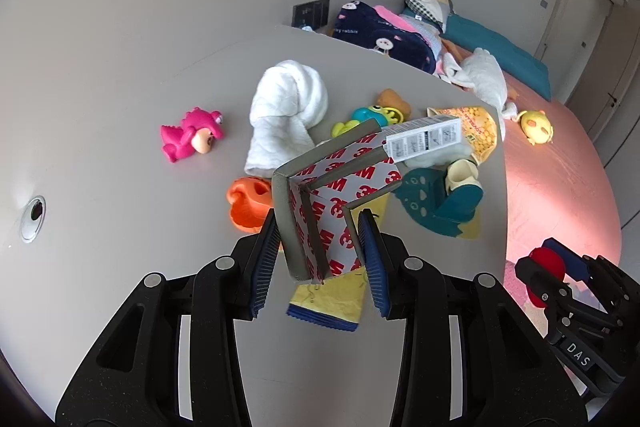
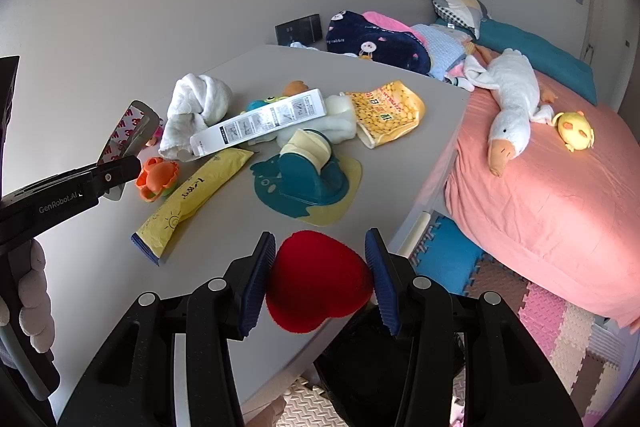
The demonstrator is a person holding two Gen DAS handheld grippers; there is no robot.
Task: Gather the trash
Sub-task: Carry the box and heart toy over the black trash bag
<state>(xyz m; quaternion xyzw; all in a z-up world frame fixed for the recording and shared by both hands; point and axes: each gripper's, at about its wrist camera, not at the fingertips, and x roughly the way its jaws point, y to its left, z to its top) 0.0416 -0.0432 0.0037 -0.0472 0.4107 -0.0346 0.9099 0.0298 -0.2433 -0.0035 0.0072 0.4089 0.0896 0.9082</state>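
My left gripper (image 1: 320,255) is shut on a folded grey foam strip with red-on-white 3M backing (image 1: 324,203) and holds it above the grey table (image 1: 120,99). The strip also shows in the right wrist view (image 2: 128,131). My right gripper (image 2: 320,279) is shut on a red heart-shaped piece (image 2: 316,283) over the table's front edge. On the table lie a yellow wrapper (image 2: 192,199), a white printed box (image 2: 260,125) and a yellow snack bag (image 2: 386,113).
Toys sit on the table: a pink dinosaur (image 1: 192,135), an orange toy (image 2: 158,177), a green-blue frog (image 1: 372,117), a white towel (image 1: 288,111) and a teal hat-like item (image 2: 308,179). A pink bed (image 2: 560,195) with a plush goose (image 2: 510,99) stands to the right.
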